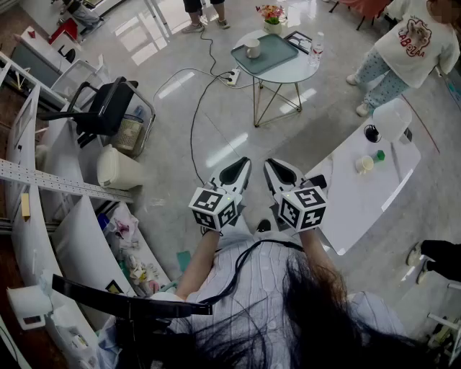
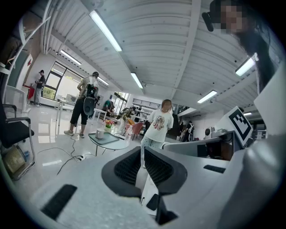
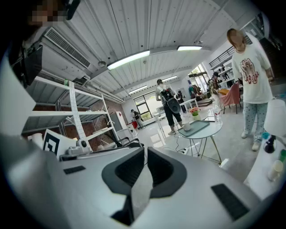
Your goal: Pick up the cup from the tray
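- Both tools are up and level-ish in front of the person, side by side, tips pointing across the floor towards the far round table [image 1: 303, 69].
- Left tool [image 1: 240, 166]: jaws together, nothing between the pads. Its own camera shows the same, left tool [image 2: 143, 154] closed on empty air.
- Right tool [image 1: 276, 167]: jaws pressed right together, nothing in them. In the right gripper view the two dark pads meet at the tip [image 3: 145, 157].
- The cup [image 1: 253, 48] is well ahead of both tools, far beyond their tips, standing upright on the tray [image 1: 277, 50].
- From the left tool the cup [image 2: 100, 133] sits above and to the left of the jaws, on the near end of the tray [image 2: 108, 137].
- From the right tool the cup [image 3: 187, 126] lies above and to the right of the jaws, with the tray [image 3: 199, 127] stretching away beside it.
- Beyond the tray, a pot of flowers [image 1: 271, 16]; at the table's right edge, a clear bottle [image 1: 317, 46].
- A black cable [image 1: 196, 108] runs over the floor between the tools and the table.
- Right of the right tool, close by, a long white table [image 1: 356, 205] with small items on it.
- Further ahead on the right, a person [image 1: 407, 50] in a white shirt stands near the round table.
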A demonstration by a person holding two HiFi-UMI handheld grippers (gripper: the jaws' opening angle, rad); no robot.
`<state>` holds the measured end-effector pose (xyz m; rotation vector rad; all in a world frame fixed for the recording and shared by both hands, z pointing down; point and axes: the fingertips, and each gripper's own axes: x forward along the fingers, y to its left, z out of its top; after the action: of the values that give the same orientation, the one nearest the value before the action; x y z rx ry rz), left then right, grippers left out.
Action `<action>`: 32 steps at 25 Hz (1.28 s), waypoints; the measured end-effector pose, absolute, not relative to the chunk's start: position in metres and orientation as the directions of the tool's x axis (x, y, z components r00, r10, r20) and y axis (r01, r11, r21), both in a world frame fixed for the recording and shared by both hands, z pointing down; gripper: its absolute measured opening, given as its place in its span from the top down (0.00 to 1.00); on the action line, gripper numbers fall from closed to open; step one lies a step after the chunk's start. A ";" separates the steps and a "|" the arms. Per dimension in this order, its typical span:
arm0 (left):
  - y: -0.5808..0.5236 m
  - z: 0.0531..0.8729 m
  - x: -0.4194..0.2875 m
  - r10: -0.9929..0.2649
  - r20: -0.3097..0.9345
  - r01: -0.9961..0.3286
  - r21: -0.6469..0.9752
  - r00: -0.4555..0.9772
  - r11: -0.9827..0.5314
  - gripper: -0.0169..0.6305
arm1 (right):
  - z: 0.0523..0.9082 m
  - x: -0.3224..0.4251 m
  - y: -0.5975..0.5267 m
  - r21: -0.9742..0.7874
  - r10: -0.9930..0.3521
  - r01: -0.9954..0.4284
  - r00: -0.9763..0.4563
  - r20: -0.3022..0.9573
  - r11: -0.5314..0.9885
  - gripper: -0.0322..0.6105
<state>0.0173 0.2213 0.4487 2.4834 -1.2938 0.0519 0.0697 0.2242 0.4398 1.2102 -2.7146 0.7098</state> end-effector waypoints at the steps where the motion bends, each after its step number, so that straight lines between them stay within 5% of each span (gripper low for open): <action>1: 0.221 0.449 0.018 -0.788 0.188 -0.801 0.280 0.586 -0.529 0.95 | 0.440 0.070 0.224 -0.379 -0.681 -0.721 -0.685 0.259 0.580 0.88; 32: 0.072 0.456 -0.023 -0.744 0.203 -0.760 0.329 0.636 -0.560 0.95 | 0.451 0.037 0.071 -0.443 -0.716 -0.747 -0.641 0.278 0.496 0.88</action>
<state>-0.0230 0.0722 0.4565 2.4733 -1.1935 0.0575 0.0373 0.0706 0.4513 1.3051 -2.6678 0.8339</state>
